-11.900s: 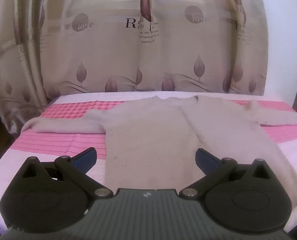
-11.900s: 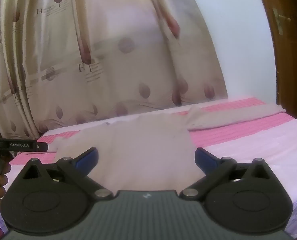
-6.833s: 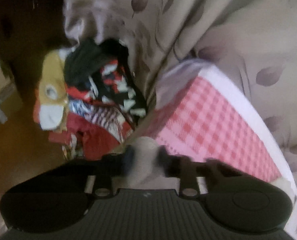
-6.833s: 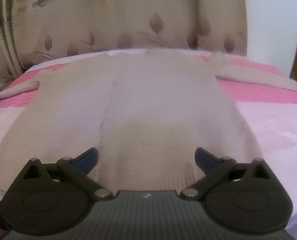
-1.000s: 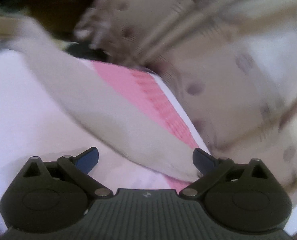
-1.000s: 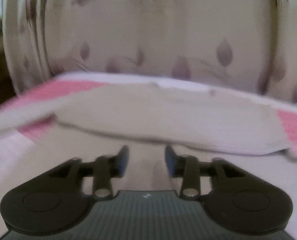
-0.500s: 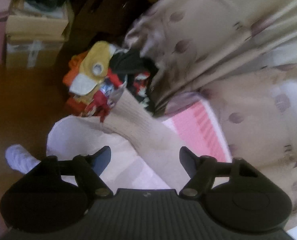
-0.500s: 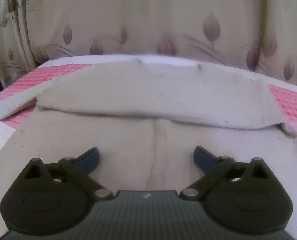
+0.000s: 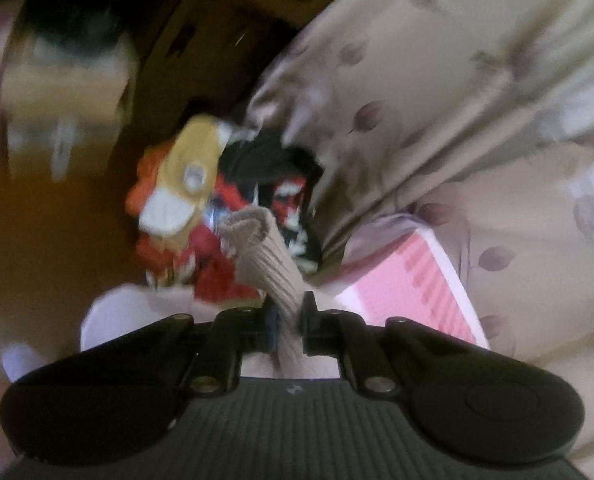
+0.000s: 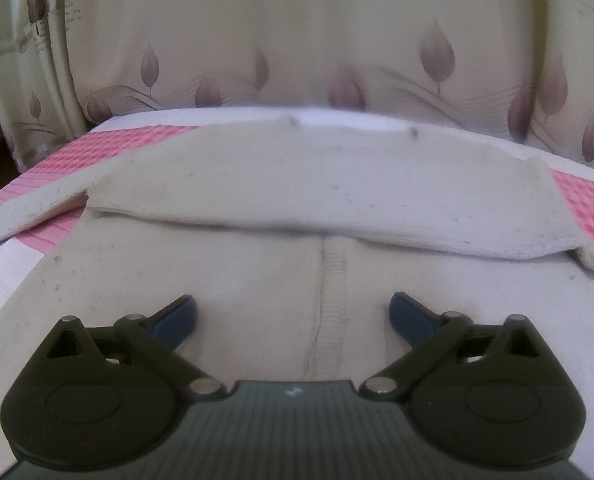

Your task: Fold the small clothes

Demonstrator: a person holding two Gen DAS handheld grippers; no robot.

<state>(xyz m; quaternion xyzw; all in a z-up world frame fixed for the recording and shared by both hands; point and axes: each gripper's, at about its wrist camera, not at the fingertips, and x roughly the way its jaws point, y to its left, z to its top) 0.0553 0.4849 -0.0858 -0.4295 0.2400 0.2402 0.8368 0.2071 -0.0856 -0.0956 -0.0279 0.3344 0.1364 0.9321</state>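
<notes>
Left gripper (image 9: pixel 287 322) jaws clamp sleeve cuff (image 9: pixel 259 250) (bed corner); right gripper (image 10: pixel 293 318) jaws wide above sweater (image 10: pixel 257 280).

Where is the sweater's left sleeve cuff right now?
In the left wrist view, the ribbed sleeve cuff sticks up just beyond the left gripper, which is shut on the sleeve, off the bed's corner and in front of the clothes pile on the floor.
</notes>
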